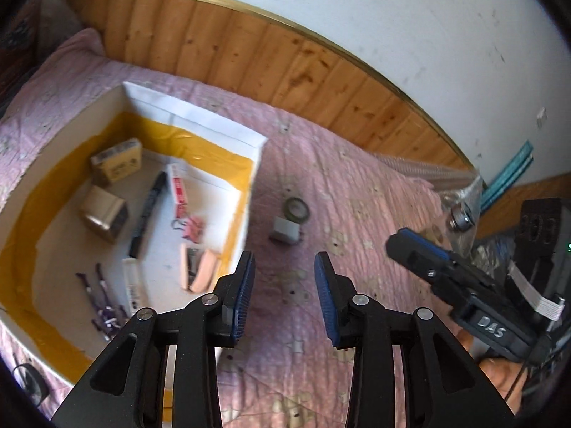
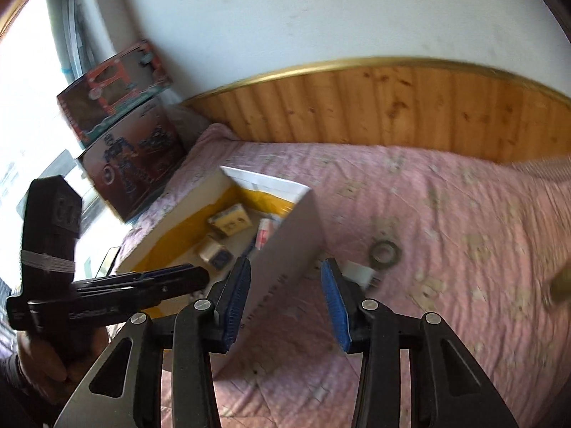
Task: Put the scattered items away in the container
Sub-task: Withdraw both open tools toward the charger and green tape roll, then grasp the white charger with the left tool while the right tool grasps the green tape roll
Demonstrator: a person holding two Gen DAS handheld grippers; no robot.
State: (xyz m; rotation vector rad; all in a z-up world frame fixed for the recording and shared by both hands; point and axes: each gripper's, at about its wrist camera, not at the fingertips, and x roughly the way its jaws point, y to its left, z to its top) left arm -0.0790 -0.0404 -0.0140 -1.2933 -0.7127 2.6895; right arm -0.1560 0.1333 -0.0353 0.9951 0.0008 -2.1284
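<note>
A white, yellow-lined box (image 1: 200, 121) is seen at 9 o'clock in the left wrist view, set on a pink quilted bedspread (image 1: 357, 185). Inside it are laid two small cardboard cartons (image 1: 116, 164), a black marker (image 1: 148, 210), a red-and-white packet (image 1: 178, 189), a pink binder clip (image 1: 192, 228) and some purple pieces (image 1: 103, 306). Just beyond the box's right wall, toward 12 o'clock of the left gripper (image 1: 284, 297), a small grey block (image 1: 285, 232) and a dark tape ring (image 1: 297, 209) are left on the quilt, close together. The left gripper is held spread apart with nothing between its blue pads (image 1: 243, 297). At 3 o'clock the right gripper (image 1: 421, 246) is seen side-on; how far it is parted cannot be told from here.

In the right wrist view the right gripper (image 2: 285, 303) is shown parted and empty, with the box wall (image 2: 289, 249) standing between its left finger and the box interior. The grey block (image 2: 358, 274) is partly hidden behind the right pad (image 2: 333, 305), and the tape ring (image 2: 385, 252) is seen toward 1 o'clock. Only this view shows the stacked toy boxes (image 2: 121, 114) at 10 o'clock by the bright window, and the left gripper (image 2: 171, 278) at 9 o'clock over the box. A wooden headboard (image 2: 392, 107) is seen at 12 o'clock in both views.
</note>
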